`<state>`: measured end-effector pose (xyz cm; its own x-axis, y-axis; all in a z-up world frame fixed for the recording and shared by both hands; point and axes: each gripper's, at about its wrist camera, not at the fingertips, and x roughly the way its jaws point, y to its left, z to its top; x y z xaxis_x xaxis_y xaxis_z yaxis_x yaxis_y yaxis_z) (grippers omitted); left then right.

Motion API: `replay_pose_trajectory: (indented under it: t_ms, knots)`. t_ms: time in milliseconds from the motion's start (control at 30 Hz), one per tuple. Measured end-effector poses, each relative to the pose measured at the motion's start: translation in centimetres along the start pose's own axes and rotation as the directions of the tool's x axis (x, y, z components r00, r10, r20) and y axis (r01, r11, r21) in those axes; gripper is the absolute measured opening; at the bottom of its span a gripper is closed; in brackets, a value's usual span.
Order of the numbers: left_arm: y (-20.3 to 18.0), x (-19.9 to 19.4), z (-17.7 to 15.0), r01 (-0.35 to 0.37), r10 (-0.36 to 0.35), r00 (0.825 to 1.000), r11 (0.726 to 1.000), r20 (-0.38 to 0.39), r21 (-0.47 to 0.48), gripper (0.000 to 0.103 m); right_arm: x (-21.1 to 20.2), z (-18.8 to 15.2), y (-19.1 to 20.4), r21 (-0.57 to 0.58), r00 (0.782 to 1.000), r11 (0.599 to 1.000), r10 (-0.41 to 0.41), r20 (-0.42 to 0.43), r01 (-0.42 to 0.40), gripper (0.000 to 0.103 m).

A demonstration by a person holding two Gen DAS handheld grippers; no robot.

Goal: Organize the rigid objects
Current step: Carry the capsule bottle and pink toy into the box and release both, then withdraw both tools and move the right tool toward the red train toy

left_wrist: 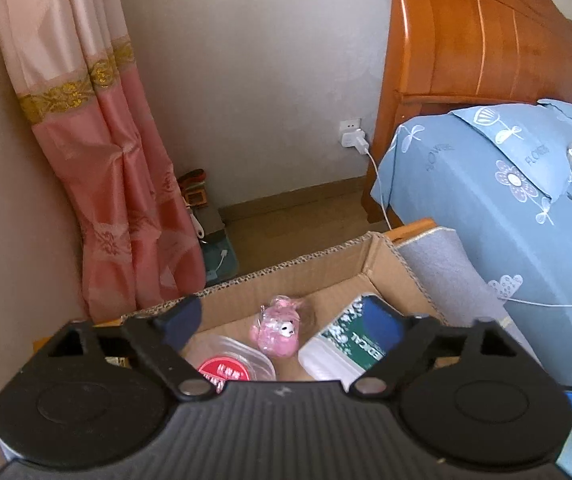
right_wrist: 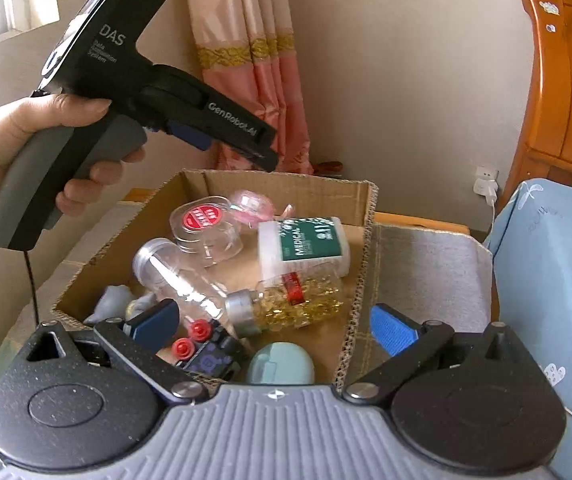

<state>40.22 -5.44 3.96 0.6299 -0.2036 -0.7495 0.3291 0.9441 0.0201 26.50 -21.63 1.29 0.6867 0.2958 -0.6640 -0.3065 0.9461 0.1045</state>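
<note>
An open cardboard box [right_wrist: 362, 240] holds a clear round tub with a red lid [right_wrist: 206, 224], a white MEDICAL bottle [right_wrist: 306, 246], a pink toy [right_wrist: 252, 204], a clear bottle [right_wrist: 182, 280], a jar of yellow capsules [right_wrist: 306, 300], a teal object [right_wrist: 280, 362] and a dark toy with red knobs [right_wrist: 206, 348]. My right gripper [right_wrist: 274, 320] is open and empty over the box's near edge. My left gripper [left_wrist: 282, 322] is open and empty above the box [left_wrist: 386, 256]; the pink toy [left_wrist: 276, 330], red lid [left_wrist: 224, 372] and MEDICAL bottle [left_wrist: 346, 344] lie below it. It also shows in the right wrist view [right_wrist: 262, 156].
The box rests on a grey-covered surface [right_wrist: 426, 264]. A bed with a blue flowered sheet [left_wrist: 506, 200] and a wooden headboard [left_wrist: 486, 40] stands to the right. A pink curtain [left_wrist: 106, 160] hangs at left. A charger and cable [left_wrist: 360, 142] hang at the wall socket.
</note>
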Motion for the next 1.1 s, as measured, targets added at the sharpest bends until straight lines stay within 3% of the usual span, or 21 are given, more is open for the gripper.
replay_pose_trajectory:
  t_ms: [100, 367, 667, 967, 1100]
  knots:
    - [0.0, -1.8, -0.6, -0.009, 0.009, 0.999, 1.000, 0.040, 0.009, 0.097, -0.4, -0.3, 0.8, -0.013, 1.000, 1.000, 0.008, -0.001, -0.008, 0.103]
    - [0.2, -6.5, -3.2, -0.046, 0.044, 0.997, 0.999, 0.070, 0.021, 0.097, -2.4, -2.1, 3.1, -0.024, 1.000, 1.000, 0.008, 0.009, -0.008, 0.103]
    - [0.1, -11.1, -9.2, -0.080, 0.078, 0.991, 0.997, 0.105, 0.019, 0.097, -5.2, -5.2, 5.4, 0.006, 0.998, 1.000, -0.019, 0.060, 0.019, 0.103]
    - [-0.5, -11.2, -16.8, -0.023, 0.023, 0.998, 1.000, 0.064, 0.000, 0.098, -6.0, -11.0, 6.7, 0.138, 0.990, 0.986, -0.109, 0.086, 0.097, 0.103]
    - [-0.7, -10.7, -19.3, -0.015, 0.017, 0.999, 0.999, 0.050, -0.049, 0.098, -5.5, -12.9, 6.9, 0.149, 0.991, 0.982, -0.122, 0.049, 0.113, 0.103]
